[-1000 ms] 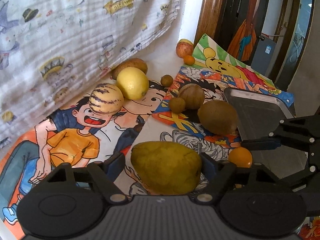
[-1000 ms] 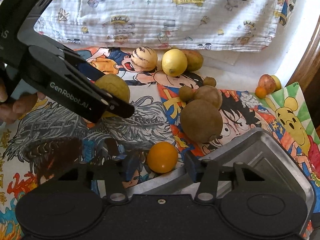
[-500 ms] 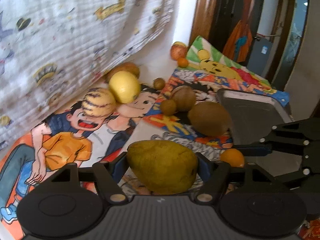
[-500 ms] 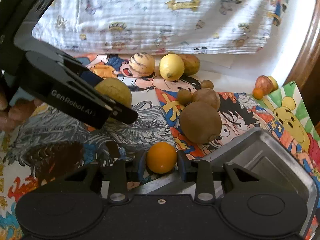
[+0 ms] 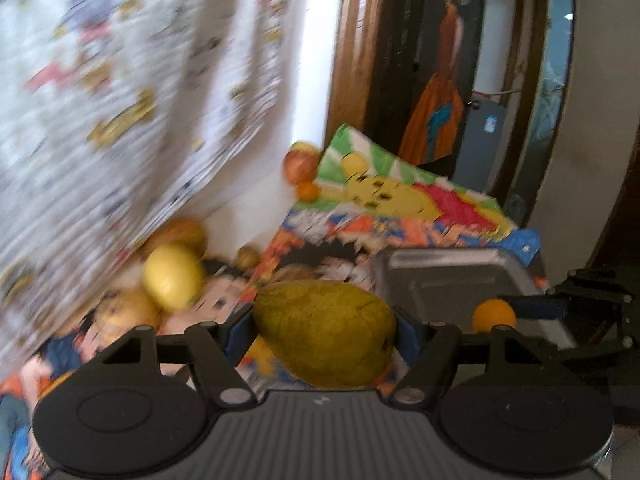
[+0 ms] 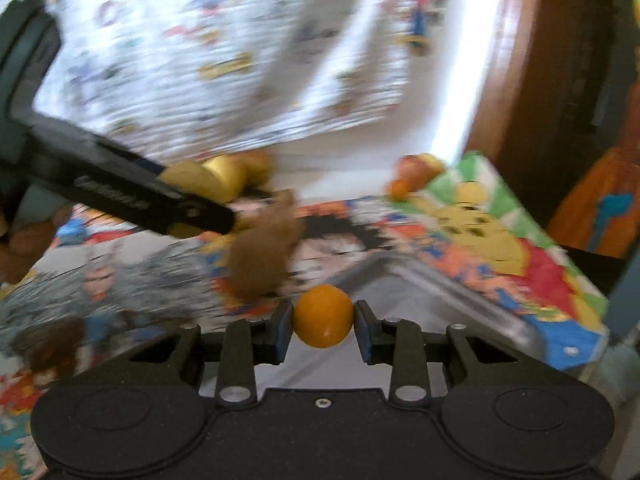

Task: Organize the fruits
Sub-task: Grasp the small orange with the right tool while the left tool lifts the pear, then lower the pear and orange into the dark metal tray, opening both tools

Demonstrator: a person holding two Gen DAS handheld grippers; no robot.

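My left gripper [image 5: 325, 330] is shut on a yellow-green pear [image 5: 325, 330] and holds it above the cartoon mat. My right gripper [image 6: 323, 316] is shut on a small orange [image 6: 323, 316], lifted at the near corner of the grey metal tray [image 6: 452, 292]. In the left wrist view the same orange [image 5: 493, 314] sits in the right gripper's blue-padded fingers over the tray [image 5: 452, 276]. In the right wrist view the left gripper [image 6: 192, 204] with the pear [image 6: 188, 178] is at the left. Both views are motion-blurred.
A lemon [image 5: 173, 276], a striped melon [image 5: 124, 312], a brown fruit [image 6: 260, 258], smaller brown fruits [image 5: 247, 256] and an apple with a small orange [image 5: 301, 166] lie on the mat. A printed cloth [image 5: 120, 80] hangs behind. A wooden door frame [image 5: 352, 52] stands beyond.
Both grippers have risen and tilted up with their fruit. The right gripper closed on the small orange and lifted it off the mat. The pear stays gripped in the left.
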